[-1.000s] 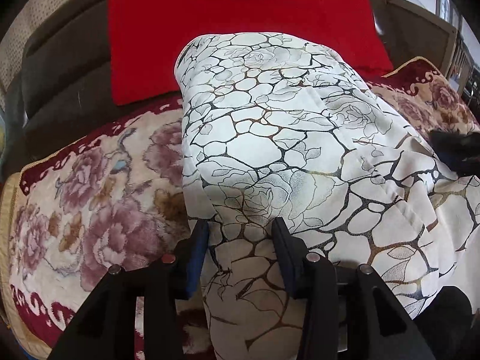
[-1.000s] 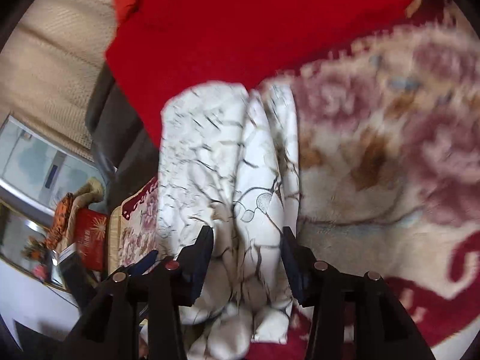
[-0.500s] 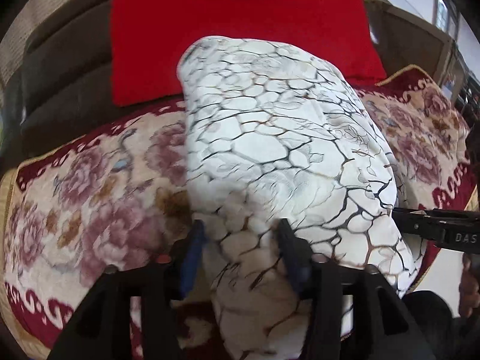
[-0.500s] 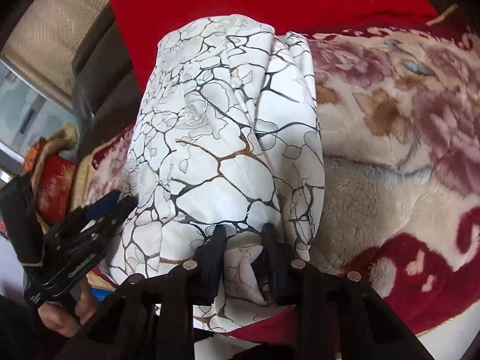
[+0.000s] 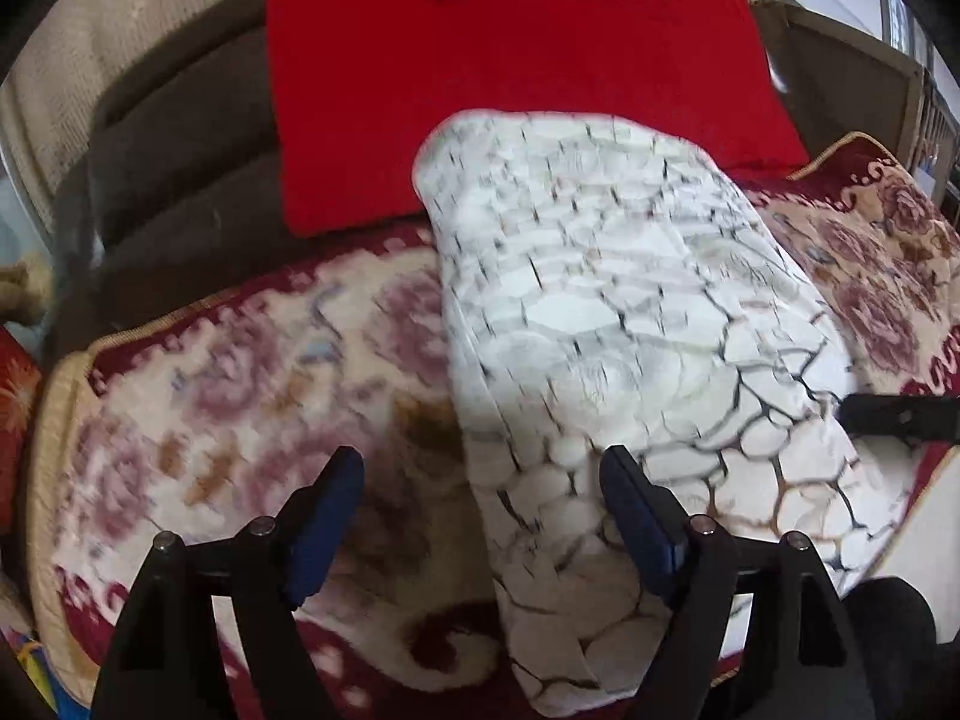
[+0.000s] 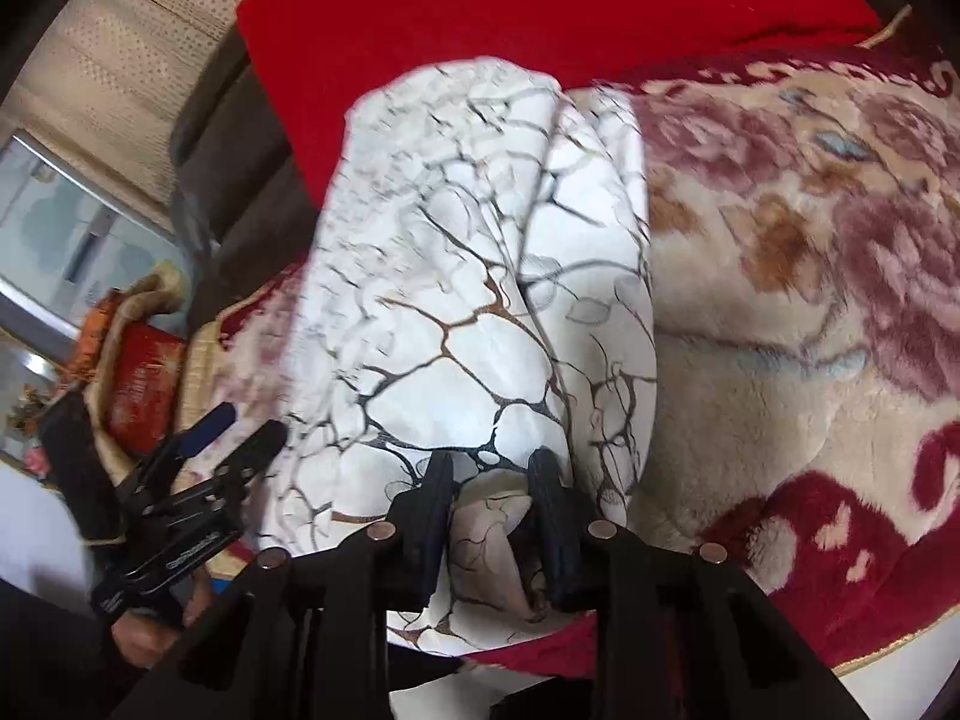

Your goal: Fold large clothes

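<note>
A white garment with a dark crackle print [image 5: 612, 312] lies folded into a long strip on a floral blanket, running from the sofa's front edge back to a red cushion. My left gripper [image 5: 480, 480] is open, its fingers spread over the garment's near left edge, holding nothing. It also shows at the left of the right wrist view [image 6: 240, 426]. My right gripper [image 6: 489, 474] is shut on the garment's [image 6: 474, 300] near end, a fold of cloth pinched between its fingers. Its tip shows in the left wrist view [image 5: 894, 417].
The floral cream and maroon blanket [image 5: 240, 396] covers the sofa seat. A red cushion [image 5: 510, 60] leans on the dark backrest [image 5: 168, 180]. Another red cushion [image 6: 144, 378] lies at the far left. The seat's front edge is close below the grippers.
My left gripper has let go of the garment and opened wide. My right gripper closed on the near end and stays shut on it. The garment has settled flatter.
</note>
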